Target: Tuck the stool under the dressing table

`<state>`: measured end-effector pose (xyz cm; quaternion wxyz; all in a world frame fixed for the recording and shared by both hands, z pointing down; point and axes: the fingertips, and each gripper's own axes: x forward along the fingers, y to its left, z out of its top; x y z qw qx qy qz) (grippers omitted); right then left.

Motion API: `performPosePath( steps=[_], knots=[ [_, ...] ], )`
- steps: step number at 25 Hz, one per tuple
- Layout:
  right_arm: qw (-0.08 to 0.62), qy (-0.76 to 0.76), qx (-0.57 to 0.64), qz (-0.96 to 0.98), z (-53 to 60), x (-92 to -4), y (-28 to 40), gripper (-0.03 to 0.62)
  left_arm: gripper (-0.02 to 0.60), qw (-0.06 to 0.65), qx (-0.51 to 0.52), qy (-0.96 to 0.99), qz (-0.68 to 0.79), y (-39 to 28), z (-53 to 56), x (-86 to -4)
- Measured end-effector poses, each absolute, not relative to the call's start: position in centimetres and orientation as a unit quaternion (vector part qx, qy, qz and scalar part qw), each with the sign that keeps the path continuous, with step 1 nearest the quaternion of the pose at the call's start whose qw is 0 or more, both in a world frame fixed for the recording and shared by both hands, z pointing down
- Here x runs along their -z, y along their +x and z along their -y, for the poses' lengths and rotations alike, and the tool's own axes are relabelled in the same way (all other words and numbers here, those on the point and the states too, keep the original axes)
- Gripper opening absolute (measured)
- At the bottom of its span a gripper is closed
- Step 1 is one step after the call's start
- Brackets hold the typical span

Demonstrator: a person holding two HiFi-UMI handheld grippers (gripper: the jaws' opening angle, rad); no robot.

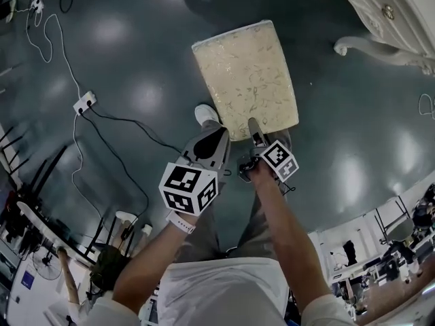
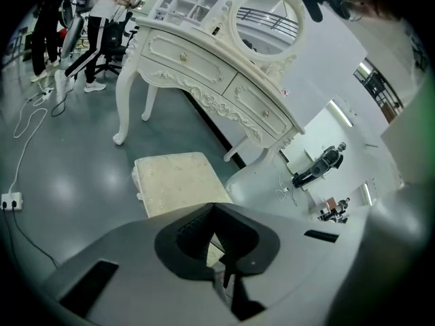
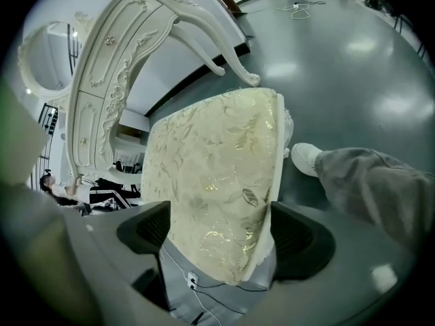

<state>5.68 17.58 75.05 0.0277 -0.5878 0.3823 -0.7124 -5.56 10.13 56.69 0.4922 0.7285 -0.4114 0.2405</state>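
Lab-like recording space: glossy grey floor [image 1: 136, 66], power strip [image 1: 84, 102] with trailing cables [image 1: 122, 119] left, office chair [image 2: 112, 41] upper left.

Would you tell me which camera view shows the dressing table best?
The left gripper view: the dressing table shows its drawers, legs and oval mirror there. The head view catches only a corner and one leg; the right gripper view shows part, tilted.

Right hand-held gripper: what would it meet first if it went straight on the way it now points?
Most likely the stool seat, close ahead of the open right hand-held gripper.
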Motion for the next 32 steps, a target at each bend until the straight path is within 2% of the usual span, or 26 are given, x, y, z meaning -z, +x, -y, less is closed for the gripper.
performPosePath(
  steps=[7,13,20,32],
  knots=[
    [0.045,-0.615,0.704,-0.354,-17.3,-75.6,5.9,0.46,0.008,0.495,-0.245,0.722,0.416,-7.1,-9.7,-57.8],
    [0.02,-0.621,0.715,-0.32,-18.6,-76.3,5.1,0.472,0.008,0.499,-0.251,0.721,0.41,-6.9,-10.0,-58.1],
    [0.023,-0.608,0.712,-0.351,-18.0,-77.5,4.7,0.494,0.008,0.508,-0.25,0.721,0.4,-5.5,-10.3,-58.6],
    [0.049,-0.599,0.724,-0.339,-17.0,-77.6,4.7,0.478,0.008,0.508,-0.246,0.721,0.401,-4.7,-10.0,-58.7]
  ],
)
